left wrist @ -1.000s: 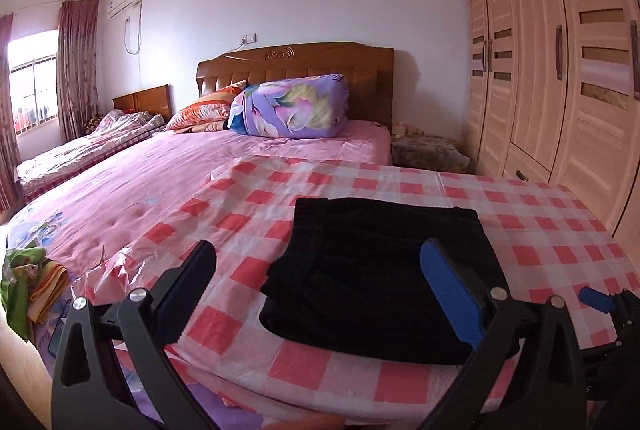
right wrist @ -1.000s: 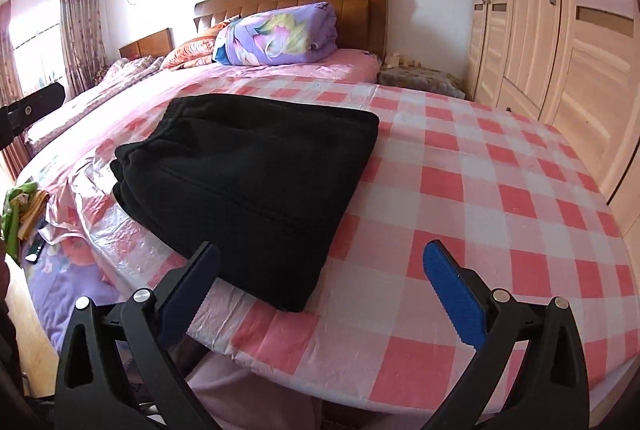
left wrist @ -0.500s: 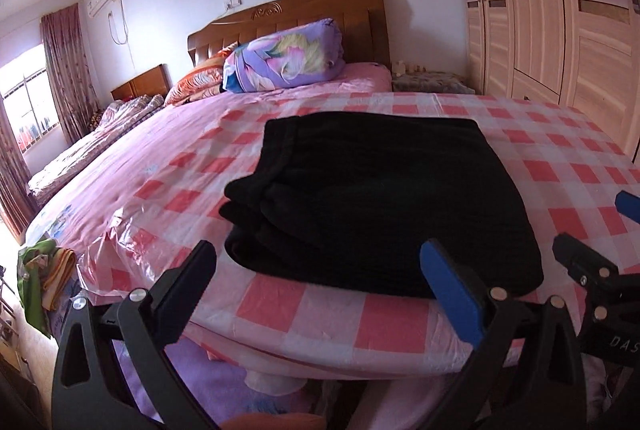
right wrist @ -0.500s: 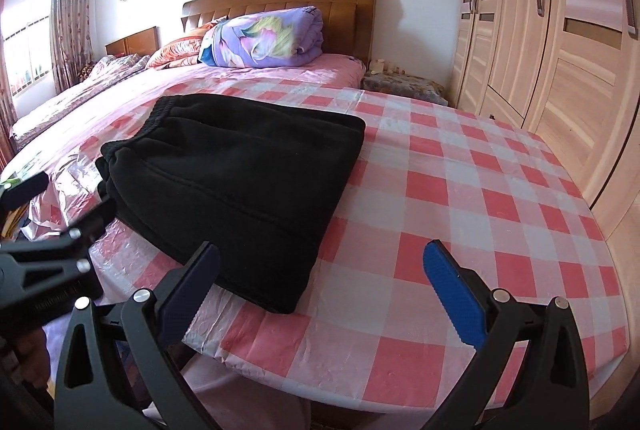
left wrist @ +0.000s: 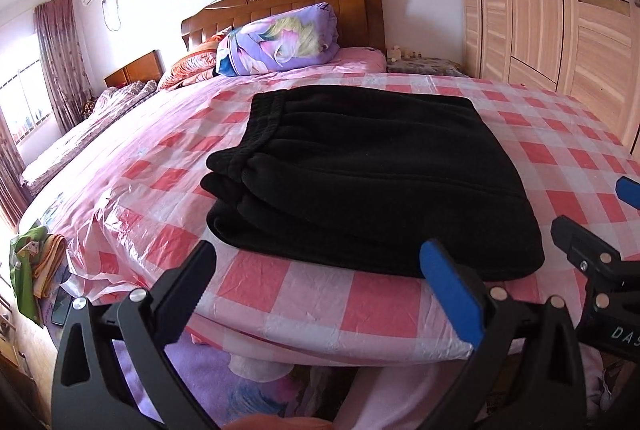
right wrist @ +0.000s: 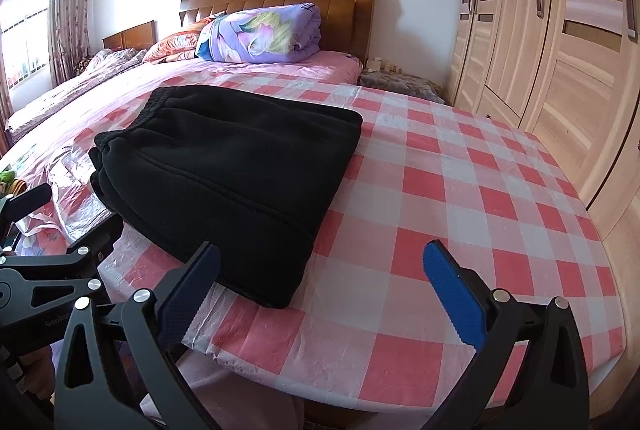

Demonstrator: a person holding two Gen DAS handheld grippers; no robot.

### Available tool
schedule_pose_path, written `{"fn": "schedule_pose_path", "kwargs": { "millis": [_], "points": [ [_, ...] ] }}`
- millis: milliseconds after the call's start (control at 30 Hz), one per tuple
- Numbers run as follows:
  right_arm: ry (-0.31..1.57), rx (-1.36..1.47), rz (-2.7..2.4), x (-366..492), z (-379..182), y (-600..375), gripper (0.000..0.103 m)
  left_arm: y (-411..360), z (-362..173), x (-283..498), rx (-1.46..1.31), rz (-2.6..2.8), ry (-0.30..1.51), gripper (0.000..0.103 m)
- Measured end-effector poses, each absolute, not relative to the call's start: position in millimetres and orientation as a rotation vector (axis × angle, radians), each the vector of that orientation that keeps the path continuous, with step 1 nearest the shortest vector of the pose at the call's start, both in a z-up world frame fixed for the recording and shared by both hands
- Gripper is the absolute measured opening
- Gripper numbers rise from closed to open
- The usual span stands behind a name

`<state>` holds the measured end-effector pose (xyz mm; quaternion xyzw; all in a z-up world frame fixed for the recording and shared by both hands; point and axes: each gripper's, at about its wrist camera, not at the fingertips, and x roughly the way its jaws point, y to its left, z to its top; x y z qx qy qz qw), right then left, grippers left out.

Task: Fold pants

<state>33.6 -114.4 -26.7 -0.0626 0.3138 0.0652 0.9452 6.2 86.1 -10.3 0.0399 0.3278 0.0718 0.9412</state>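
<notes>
Black pants (left wrist: 372, 182) lie folded into a thick rectangle on the pink checked plastic sheet (left wrist: 384, 310) covering the bed; the elastic waistband faces far left. In the right wrist view the same pants (right wrist: 232, 166) sit left of centre. My left gripper (left wrist: 324, 282) stands open just short of the pants' near edge, holding nothing. My right gripper (right wrist: 320, 278) is open too, over the sheet by the pants' near right corner, its jaws empty. Each gripper shows at the side of the other's view.
A rolled purple floral quilt (left wrist: 280, 42) and pillows lie by the wooden headboard (left wrist: 288, 2). A tall wardrobe (right wrist: 560, 42) lines the right wall. A low bedside stand (right wrist: 400, 84) sits beside it. Clothes (left wrist: 32, 262) hang off the bed's left corner.
Both grippers have dropped lower and come closer to the near edge of the bed; the pants now fill more of each view. The pants have not moved. Both grippers stayed open.
</notes>
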Motion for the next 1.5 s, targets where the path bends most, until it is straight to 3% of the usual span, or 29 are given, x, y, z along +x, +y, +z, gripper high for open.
{"fn": "schedule_pose_path", "kwargs": {
  "millis": [1500],
  "points": [
    [0.654, -0.088, 0.142, 35.4, -30.8, -119.4, 0.099, 85.8, -16.8, 7.4, 0.056, 0.123, 0.705, 0.102]
  ]
}}
